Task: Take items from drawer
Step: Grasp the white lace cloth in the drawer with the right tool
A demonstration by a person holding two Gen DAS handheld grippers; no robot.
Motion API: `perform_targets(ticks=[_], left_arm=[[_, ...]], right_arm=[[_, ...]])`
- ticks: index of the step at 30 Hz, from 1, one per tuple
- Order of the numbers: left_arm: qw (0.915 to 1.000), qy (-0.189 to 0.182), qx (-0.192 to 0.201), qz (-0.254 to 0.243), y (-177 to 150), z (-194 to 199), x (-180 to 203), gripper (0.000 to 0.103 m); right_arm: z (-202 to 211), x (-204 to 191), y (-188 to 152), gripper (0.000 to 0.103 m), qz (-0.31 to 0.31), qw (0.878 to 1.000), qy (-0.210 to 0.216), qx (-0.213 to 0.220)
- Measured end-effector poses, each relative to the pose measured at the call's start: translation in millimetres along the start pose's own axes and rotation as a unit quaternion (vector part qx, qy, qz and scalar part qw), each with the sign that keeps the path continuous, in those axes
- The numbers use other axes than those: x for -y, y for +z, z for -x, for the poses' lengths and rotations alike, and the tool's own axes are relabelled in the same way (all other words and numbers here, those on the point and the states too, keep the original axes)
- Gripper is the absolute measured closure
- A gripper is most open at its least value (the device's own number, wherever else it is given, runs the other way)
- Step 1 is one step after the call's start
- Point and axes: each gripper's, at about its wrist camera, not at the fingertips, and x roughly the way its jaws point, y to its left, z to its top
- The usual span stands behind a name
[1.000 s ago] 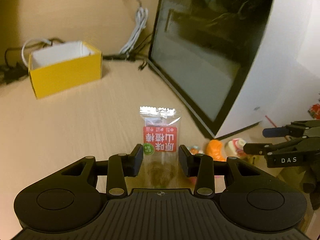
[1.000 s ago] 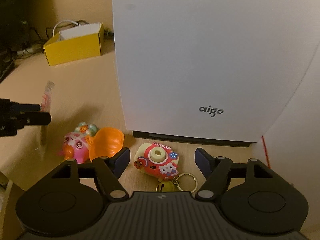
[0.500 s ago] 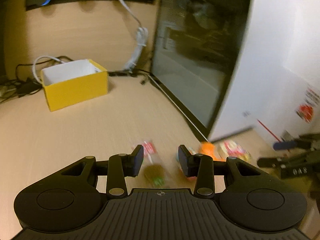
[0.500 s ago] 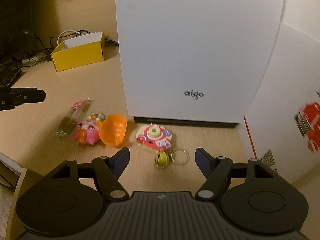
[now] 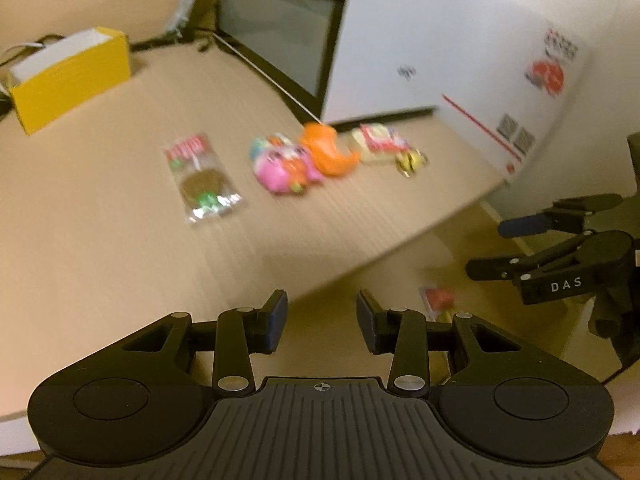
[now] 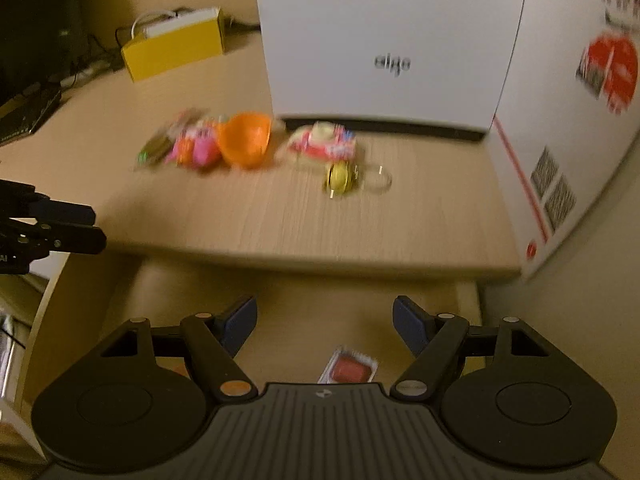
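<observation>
My left gripper is open a narrow way with nothing between its fingers, hovering past the table's front edge over the open drawer. A clear snack packet with a red label lies flat on the table. Beside it sit a pink toy, an orange shell and a camera keychain. My right gripper is wide open above the drawer floor. A small red packet lies in the drawer just under it, also in the left wrist view as the red packet.
A tall white box stands behind the toys, with a second printed white box at the right. A yellow open box and cables sit at the back left. The table's front edge overhangs the drawer.
The snack packet that sat between my left fingers now lies on the table. Both grippers have drawn back and down from the tabletop to the open drawer.
</observation>
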Motion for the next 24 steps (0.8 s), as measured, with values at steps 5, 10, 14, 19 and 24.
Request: perform_targets(ticks=[5, 10, 14, 19, 24], left_arm=[[0.9986, -0.028, -0.044, -0.008, -10.6, -15.9, 4.6, 0.061], [0.9924, -0.051, -0.111, 0.010, -29.7, -35.1, -2.8, 0.061], [0.9919, -0.030, -0.114, 0.048, -41.3, -36.7, -16.1, 0.061], [0.9925, -0.014, -0.102, 0.066, -39.7, -31.7, -29.2, 0.061], [0.9924, -0.020, -0.094, 0.077, -43.0, -25.5, -34.9, 0.061]], right_arm=[[-9.2, 0.9, -12.5, 0.024, -0.009, 0.999, 0.030, -0.044], [-20.5, -1.9, -25.0, 0.023, -0.007, 0.994, 0.049, -0.101], [-30.5, -10.3, -31.7, 0.023, -0.025, 0.986, 0.093, -0.134], [-43.0, -42.5, -37.2, 0.023, -0.013, 0.975, 0.142, -0.173], [-61.3, -79.7, -41.5, 0.029, 0.018, 0.959, 0.182, -0.215]])
